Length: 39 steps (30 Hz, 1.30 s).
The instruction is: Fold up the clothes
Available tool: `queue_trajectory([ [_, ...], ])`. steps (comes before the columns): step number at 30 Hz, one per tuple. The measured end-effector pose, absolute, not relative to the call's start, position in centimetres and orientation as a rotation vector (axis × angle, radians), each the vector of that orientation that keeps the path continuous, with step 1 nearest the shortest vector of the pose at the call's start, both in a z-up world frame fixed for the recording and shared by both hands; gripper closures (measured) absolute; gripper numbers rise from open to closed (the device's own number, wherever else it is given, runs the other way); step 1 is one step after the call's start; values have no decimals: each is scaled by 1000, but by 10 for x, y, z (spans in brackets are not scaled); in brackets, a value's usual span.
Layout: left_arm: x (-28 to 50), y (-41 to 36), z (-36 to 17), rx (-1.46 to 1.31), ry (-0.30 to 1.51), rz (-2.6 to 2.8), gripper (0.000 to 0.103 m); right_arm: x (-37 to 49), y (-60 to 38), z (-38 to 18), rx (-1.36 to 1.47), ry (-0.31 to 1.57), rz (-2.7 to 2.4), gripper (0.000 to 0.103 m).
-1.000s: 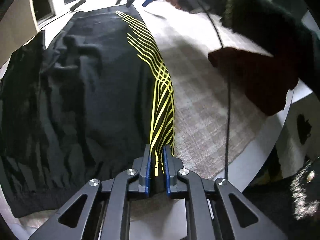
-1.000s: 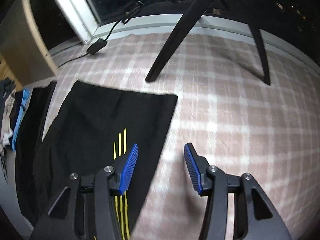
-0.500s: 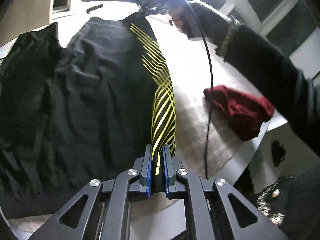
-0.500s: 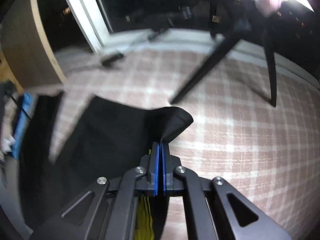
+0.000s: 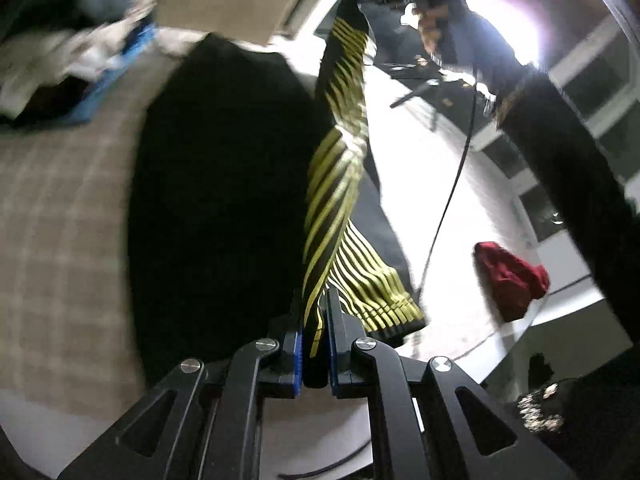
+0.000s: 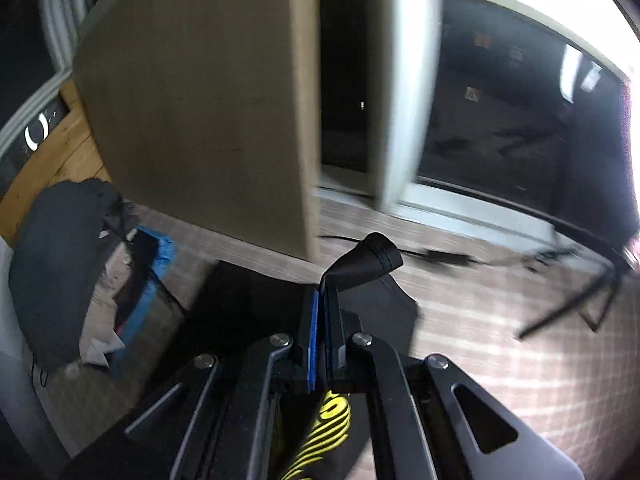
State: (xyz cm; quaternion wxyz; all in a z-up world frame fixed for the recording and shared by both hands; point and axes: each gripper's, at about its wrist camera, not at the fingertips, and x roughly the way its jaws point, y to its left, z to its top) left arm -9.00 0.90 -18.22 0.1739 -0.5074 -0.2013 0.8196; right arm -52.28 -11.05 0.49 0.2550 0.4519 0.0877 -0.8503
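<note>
**Both grippers lift striped garment clear for a fold**

Left wrist view: the left gripper [image 5: 315, 340] is clamped on the yellow-striped edge of the black garment [image 5: 216, 200], which rises straight ahead of the fingers toward the far hand; the stripes [image 5: 340, 184] twist along that raised edge, a sign the cloth hangs taut between two holds rather than lying flat; the body of the garment drapes to the gripper's left over the checked cloth [image 5: 52, 220], apparently so the side can be carried across as one panel; a red cloth [image 5: 508, 280] lies well off to the right, apart from the work; a blurred pile of clothes [image 5: 80, 60] sits far ahead on the left.

Right wrist view: the right gripper [image 6: 321, 332] is pinched tight on a black corner of the same garment [image 6: 360, 264], which stands up just past the fingertips; more black fabric falls away below and to the left, with yellow print showing under the gripper; holding the corner high likely keeps the edge straight for the fold; a beige panel [image 6: 192, 100] and dark window [image 6: 520, 120] fill the view ahead; motion blur hides finer detail.
</note>
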Motion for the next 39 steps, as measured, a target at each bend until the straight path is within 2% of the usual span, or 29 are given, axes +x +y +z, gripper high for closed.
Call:
queue_trajectory([
  [7, -84, -27, -209, -1487, -600, 2325, 95, -518, -223, -45, 1284, 406, -2239, 100],
  [15, -93, -34, -229, -1507, -671, 2273, 94, -520, -276, -96, 1371, 569, -2231, 100],
  [18, -97, -37, -232, -1536, -675, 2272, 88, -519, -288, -105, 1384, 562, -2153, 98],
  [21, -96, -45, -224, -1563, -626, 2310, 82, -517, -282, -91, 1365, 457, -2106, 83],
  [23, -96, -49, -214, -1581, -566, 2357, 78, -513, -263, -68, 1305, 377, -2113, 61],
  [24, -97, -51, -207, -1587, -527, 2381, 78, -510, -250, -56, 1266, 352, -2128, 58],
  [27, -110, -54, -188, -1586, -433, 2401, 78, -505, -200, -40, 1196, 352, -2208, 58],
  [28, -117, -53, -184, -1575, -399, 2394, 78, -507, -189, -40, 1200, 352, -2223, 63],
  [29, -125, -50, -180, -1557, -362, 2389, 78, -512, -175, -48, 1243, 358, -2241, 76],
  [30, -133, -47, -176, -1540, -326, 2384, 78, -517, -165, -57, 1286, 355, -2249, 80],
  [35, -155, -34, -167, -1464, -210, 2327, 73, -530, -144, -97, 1410, 364, -2245, 81],
  [39, -183, -34, -183, -1482, -177, 2311, 73, -535, -151, -132, 1463, 442, -2223, 81],
])
